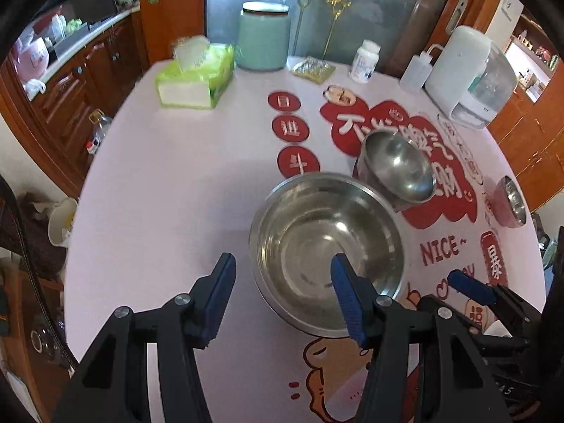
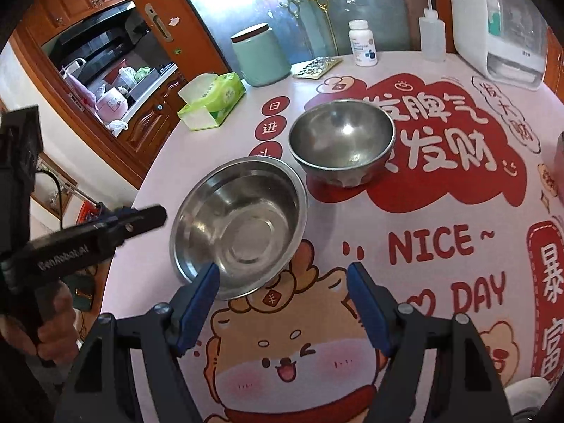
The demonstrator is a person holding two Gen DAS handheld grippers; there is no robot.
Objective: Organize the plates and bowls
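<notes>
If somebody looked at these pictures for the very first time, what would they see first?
Probably the two shiny metal bowls in the middle of the table: a wide shallow bowl nearest the grippers, and a deeper bowl just behind it on the big red cloud print. Next comes the bright tablecloth with its cartoon puppy and "NICE DAY" lettering. Both hand-held grippers, left and right, hang open over the near edge, holding nothing.

The right finger (image 1: 347,296) of the left gripper (image 1: 282,292) covers part of the wide steel bowl (image 1: 317,232). Beyond the gripper to its left, the tissue pack (image 1: 195,74) is blurred. Far to its right, a pink bowl (image 1: 511,202) is too warped to read. From the right gripper (image 2: 283,296), that bowl (image 2: 560,162) is cut off by the picture's edge.
</notes>
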